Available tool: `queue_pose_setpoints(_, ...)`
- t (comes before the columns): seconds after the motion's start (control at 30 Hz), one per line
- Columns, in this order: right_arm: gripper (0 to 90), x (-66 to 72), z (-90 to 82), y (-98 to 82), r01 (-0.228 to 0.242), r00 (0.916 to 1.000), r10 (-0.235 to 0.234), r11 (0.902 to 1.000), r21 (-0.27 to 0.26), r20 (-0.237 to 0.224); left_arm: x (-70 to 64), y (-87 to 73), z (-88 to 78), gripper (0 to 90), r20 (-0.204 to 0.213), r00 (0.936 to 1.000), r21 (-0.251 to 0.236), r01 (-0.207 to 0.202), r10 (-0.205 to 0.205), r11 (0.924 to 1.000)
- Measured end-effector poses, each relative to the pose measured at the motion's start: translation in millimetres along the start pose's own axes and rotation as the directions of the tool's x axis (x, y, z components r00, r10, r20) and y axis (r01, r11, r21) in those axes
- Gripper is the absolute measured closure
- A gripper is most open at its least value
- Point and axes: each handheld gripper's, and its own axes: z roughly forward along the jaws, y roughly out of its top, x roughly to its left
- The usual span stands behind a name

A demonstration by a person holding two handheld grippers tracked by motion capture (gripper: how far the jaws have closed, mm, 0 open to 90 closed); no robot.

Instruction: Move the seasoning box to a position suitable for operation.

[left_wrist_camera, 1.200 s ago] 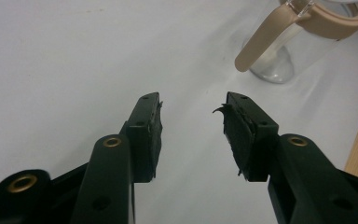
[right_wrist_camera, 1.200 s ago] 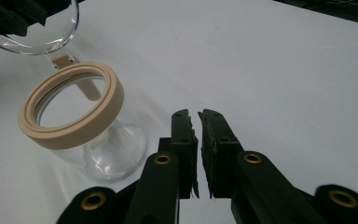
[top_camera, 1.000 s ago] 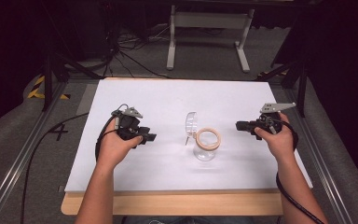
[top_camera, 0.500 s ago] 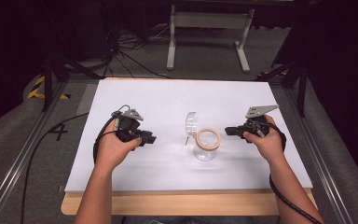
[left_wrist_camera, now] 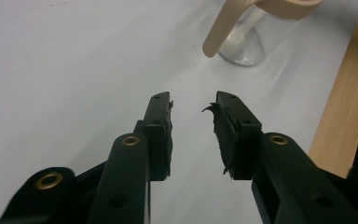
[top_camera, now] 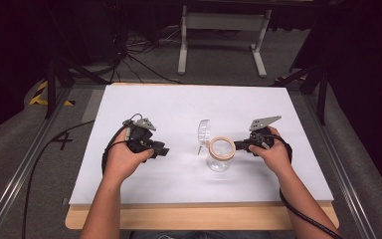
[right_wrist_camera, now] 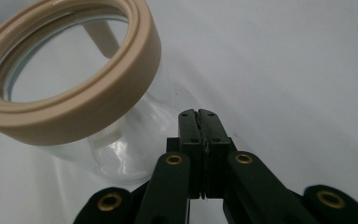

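Note:
A clear glass jar [top_camera: 219,162] with a beige rim [right_wrist_camera: 98,93] stands upright in the middle of the white table sheet [top_camera: 189,109]. Its clear lid [top_camera: 204,132] stands open on the left side, on a beige strap [left_wrist_camera: 219,32]. My right gripper [top_camera: 239,146] lies level just right of the jar, tips close to the rim. Its jaws are shut with nothing between them [right_wrist_camera: 199,114], beside the glass wall. My left gripper [top_camera: 161,151] rests left of the jar, pointing at it from a short way off. Its jaws [left_wrist_camera: 193,100] are open on nothing and have just been opening a little.
The white sheet lies on a wooden tabletop whose front edge [top_camera: 199,216] shows below it. Metal rails [top_camera: 25,169] run along both sides. On the floor behind are cables [top_camera: 129,55] and a white metal stand [top_camera: 219,22].
My right gripper has moved left and down, from beside the jar to close against its rim. The left hand has kept its place.

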Motion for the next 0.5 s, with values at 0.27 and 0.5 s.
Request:
queue_pose_setpoints(0.27,89.8,2.5,5.4,0.4,0.007,0.9996,-0.007,1.0000,0.003,-0.028,0.2,-0.6,0.6,66.2,-0.002,1.0000,0.012,0.004,-0.004,0.9999)
queue_pose_setpoints(0.5,90.0,2.2,9.1,-0.2,0.001,0.9994,-0.001,1.0000,0.002,-0.035,3.0,-2.2,-0.2,66.4,0.003,0.9999,0.009,0.012,-0.012,0.9999)
